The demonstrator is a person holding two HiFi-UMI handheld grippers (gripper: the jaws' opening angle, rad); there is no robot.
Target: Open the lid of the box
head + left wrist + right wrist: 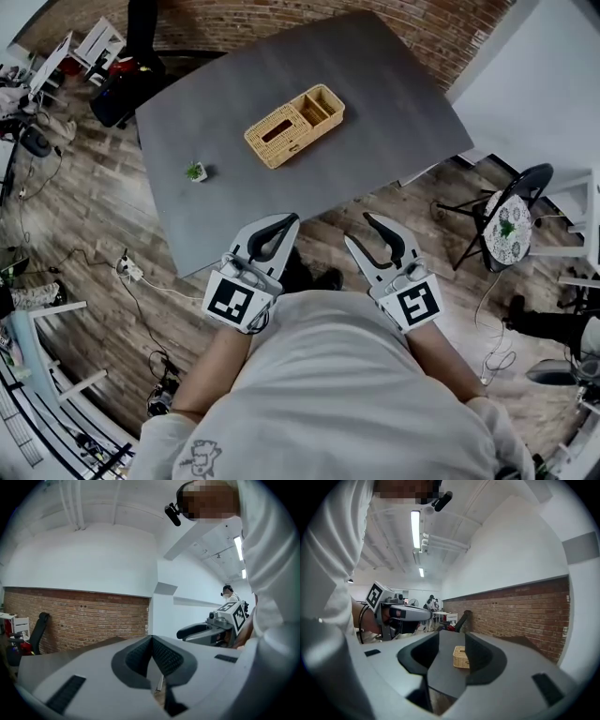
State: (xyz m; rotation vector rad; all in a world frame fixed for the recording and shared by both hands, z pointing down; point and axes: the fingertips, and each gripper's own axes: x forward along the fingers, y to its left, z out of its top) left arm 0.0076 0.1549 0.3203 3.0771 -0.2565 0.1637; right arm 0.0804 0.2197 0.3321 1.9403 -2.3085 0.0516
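Observation:
A woven wicker box (293, 125) lies on the grey table (394, 103), past its middle. A slotted lid covers the box's left part, and open compartments show at its right end. Both grippers hover in front of the table's near edge, well short of the box. My left gripper (287, 225) has its jaws together at the tips with nothing between them (151, 638). My right gripper (360, 231) is open and empty. In the right gripper view the box (461, 657) shows far off through the gap of the right gripper (452, 637).
A tiny potted plant (195, 172) stands on the table's left part. A black chair with a round patterned seat (509, 225) is on the floor at right. Cables and a power strip (129, 270) lie at left. A brick wall runs behind the table.

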